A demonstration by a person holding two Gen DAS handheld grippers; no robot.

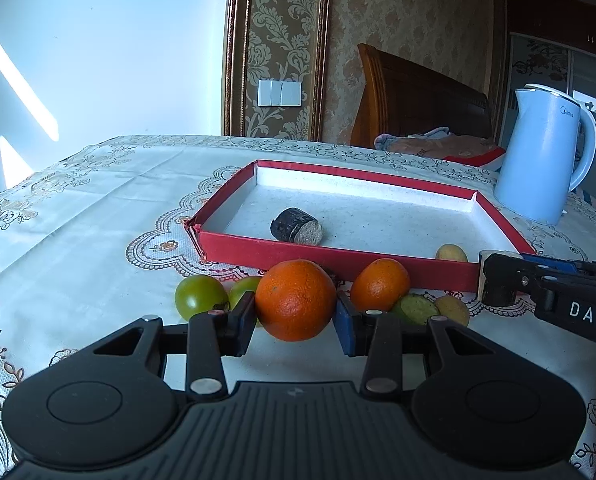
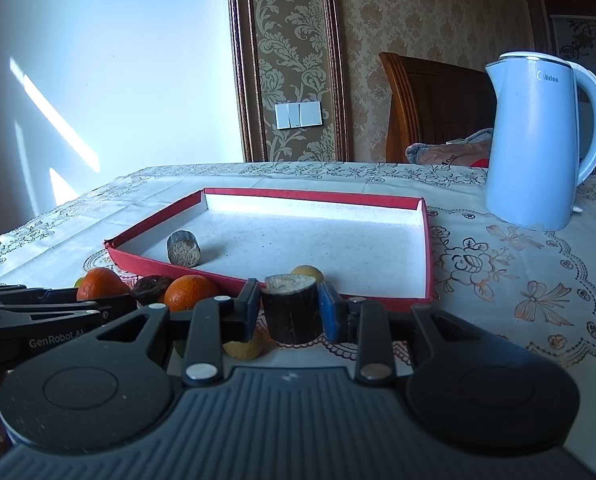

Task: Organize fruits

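Second green tomato [image 1: 245,289]: mostly hidden behind the left gripper's [image 1: 295,316] black finger and the big orange [image 1: 295,300].

Dark round thing [image 2: 150,286] between the two oranges in the right wrist view: only its top shows; kind cannot be told.

Yellow fruit [image 2: 244,349] under the right gripper [image 2: 292,310]: partly covered by the finger.

Yellow fruit in tray [image 2: 307,272]: lower half hidden by the held dark cane piece [image 2: 292,312].

Right gripper body cut off by the left wrist view's right edge.

Kettle [image 1: 541,160]: handle partly clipped there.

Bench [image 1: 98,216] edges run out of both views.
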